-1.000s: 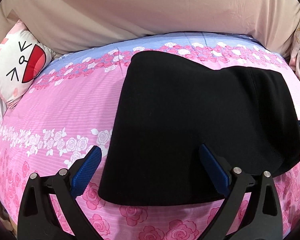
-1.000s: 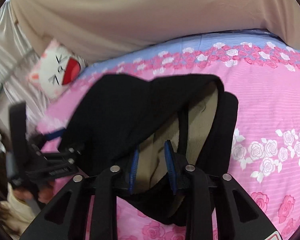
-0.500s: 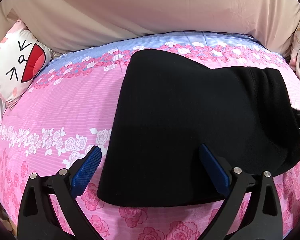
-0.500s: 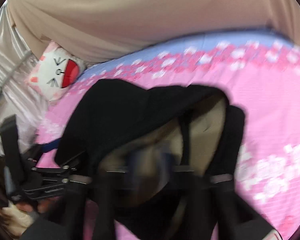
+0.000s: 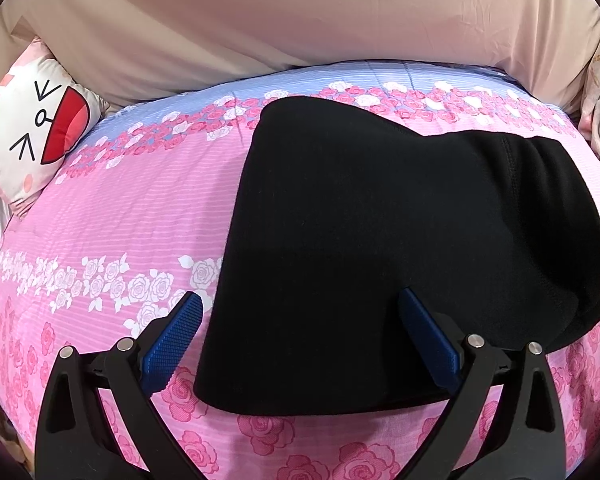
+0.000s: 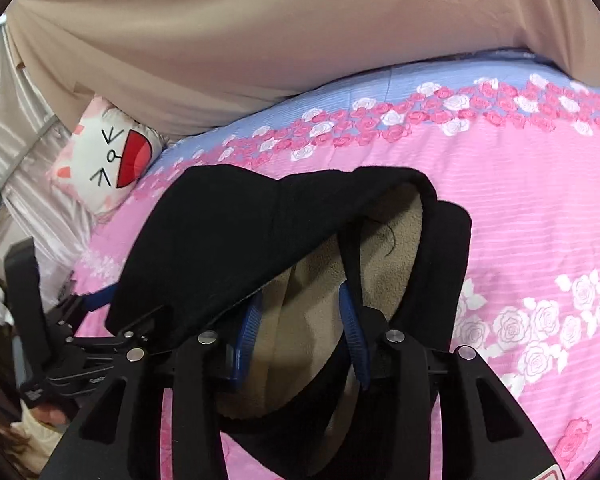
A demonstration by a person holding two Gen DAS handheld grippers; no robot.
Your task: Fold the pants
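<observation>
Right gripper [image 6: 300, 332] jaws just reopened, apart around pants [image 5: 380, 240] waistband, not pinching; left gripper [image 5: 300, 336] jaws wide, unmoved; fold likely released

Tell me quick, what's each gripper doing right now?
Left gripper: open, straddling the black pants.
Right gripper: just been opening, waistband lining between its jaws, not pinched.
</observation>
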